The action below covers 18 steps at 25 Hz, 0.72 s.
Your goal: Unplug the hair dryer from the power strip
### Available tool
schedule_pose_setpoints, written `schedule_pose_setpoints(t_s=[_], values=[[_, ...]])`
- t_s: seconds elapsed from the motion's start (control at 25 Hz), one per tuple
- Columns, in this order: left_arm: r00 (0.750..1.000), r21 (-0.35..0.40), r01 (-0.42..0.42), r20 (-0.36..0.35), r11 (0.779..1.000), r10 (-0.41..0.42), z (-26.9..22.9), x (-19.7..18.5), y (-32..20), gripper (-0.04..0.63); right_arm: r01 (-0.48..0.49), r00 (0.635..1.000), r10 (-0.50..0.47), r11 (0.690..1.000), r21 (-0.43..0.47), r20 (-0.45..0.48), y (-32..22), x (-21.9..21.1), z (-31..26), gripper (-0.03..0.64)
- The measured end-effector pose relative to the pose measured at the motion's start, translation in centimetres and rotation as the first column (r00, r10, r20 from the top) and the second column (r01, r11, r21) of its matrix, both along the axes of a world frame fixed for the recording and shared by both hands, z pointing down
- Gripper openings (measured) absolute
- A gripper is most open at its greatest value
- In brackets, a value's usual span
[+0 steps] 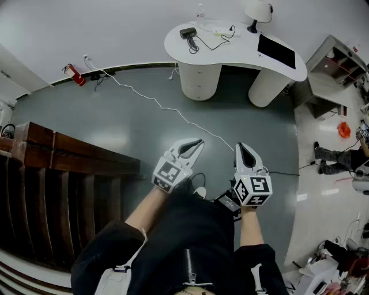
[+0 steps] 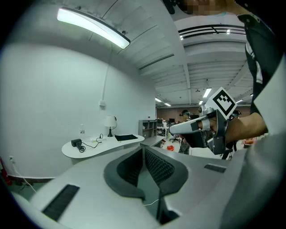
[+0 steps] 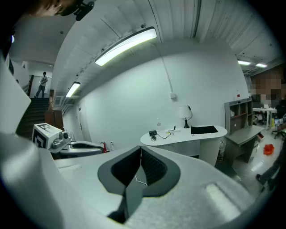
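A black hair dryer [image 1: 187, 33] lies on the far white curved desk [image 1: 230, 49], its cord running to a white power strip [image 1: 222, 29]. The dryer [image 3: 153, 133] and the strip [image 3: 173, 130] also show small in the right gripper view, and the dryer [image 2: 77, 143] in the left gripper view. Both grippers hang in front of my body, well short of the desk. My left gripper [image 1: 199, 142] is shut and empty. So is my right gripper [image 1: 240, 147], which stands beside it.
A lamp [image 1: 258, 11] and a flat black pad [image 1: 277, 50] share the desk. A white cable [image 1: 155, 103] snakes over the grey floor from the wall. Dark wooden stairs [image 1: 57, 173] rise at left. A red extinguisher [image 1: 74, 74], grey shelves [image 1: 334, 63] and a seated person [image 1: 337, 154] are around.
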<state>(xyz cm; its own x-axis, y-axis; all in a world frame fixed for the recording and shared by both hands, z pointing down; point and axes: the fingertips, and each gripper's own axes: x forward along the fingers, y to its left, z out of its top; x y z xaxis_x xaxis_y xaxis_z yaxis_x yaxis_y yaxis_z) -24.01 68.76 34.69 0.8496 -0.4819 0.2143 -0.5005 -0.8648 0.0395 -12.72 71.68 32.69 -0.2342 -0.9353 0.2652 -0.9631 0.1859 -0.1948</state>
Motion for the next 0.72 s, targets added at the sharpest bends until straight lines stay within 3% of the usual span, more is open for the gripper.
schedule_pose_setpoints(t_s=[0.72], values=[[1.000,-0.011,0.015,0.003,1.000,-0.015,0.4,-0.7,0.7,0.026,0.033,0.999,-0.033,0.999,-0.010,0.016,0.6,-1.0,0.4,0.005]])
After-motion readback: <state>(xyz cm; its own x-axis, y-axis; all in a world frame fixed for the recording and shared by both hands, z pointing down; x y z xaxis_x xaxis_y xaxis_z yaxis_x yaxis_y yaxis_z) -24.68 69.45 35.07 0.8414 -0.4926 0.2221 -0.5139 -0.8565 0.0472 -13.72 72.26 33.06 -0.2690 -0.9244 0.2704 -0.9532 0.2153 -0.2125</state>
